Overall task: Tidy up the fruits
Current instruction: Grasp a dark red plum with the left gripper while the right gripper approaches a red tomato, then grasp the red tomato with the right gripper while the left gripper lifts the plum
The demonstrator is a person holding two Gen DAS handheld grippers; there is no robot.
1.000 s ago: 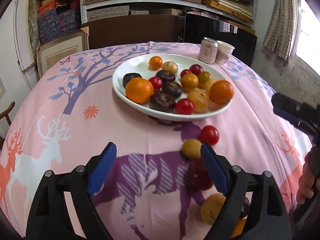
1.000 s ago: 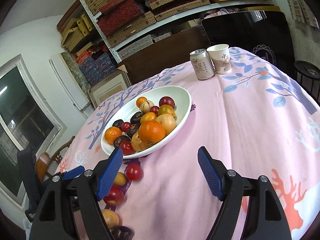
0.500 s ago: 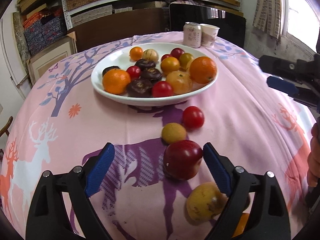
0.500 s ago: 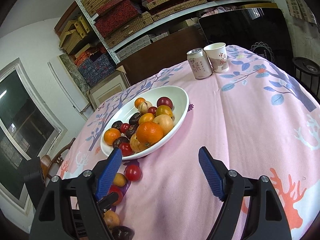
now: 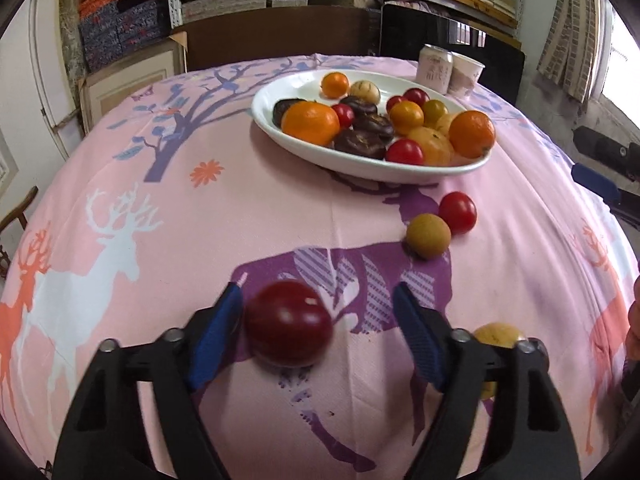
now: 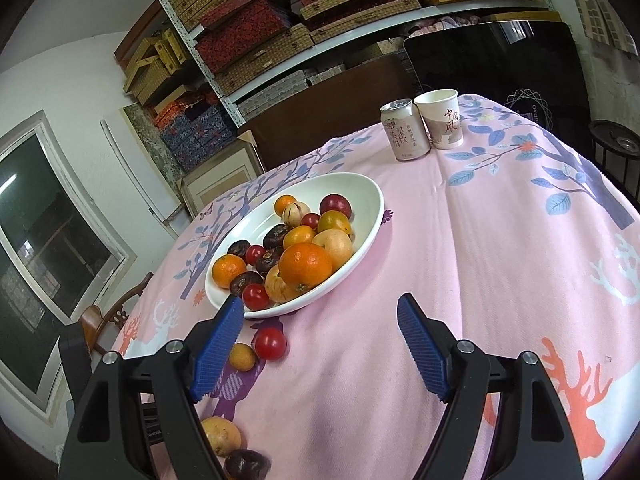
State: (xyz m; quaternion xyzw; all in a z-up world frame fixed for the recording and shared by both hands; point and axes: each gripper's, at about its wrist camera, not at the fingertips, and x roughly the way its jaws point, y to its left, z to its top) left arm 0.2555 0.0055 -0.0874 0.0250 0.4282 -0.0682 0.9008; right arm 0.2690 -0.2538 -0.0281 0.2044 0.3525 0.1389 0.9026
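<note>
Pink tablecloth (image 5: pixel 240 216): plate (image 5: pixel 320 152), can (image 5: pixel 435 68), cup (image 5: pixel 466 74), loose fruit (image 5: pixel 428 236).

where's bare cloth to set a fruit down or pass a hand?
Free: the tablecloth right of the white bowl, up to the can and paper cup; also the deer-print stretch left of the bowl. Crowded: the bowl itself, and the loose fruit before it, cherry tomato, tan fruit, dark red fruit.

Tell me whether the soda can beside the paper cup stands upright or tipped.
Upright. The pale aluminium soda can stands on its base on the pink tablecloth, lid up, beside the white paper cup.
</note>
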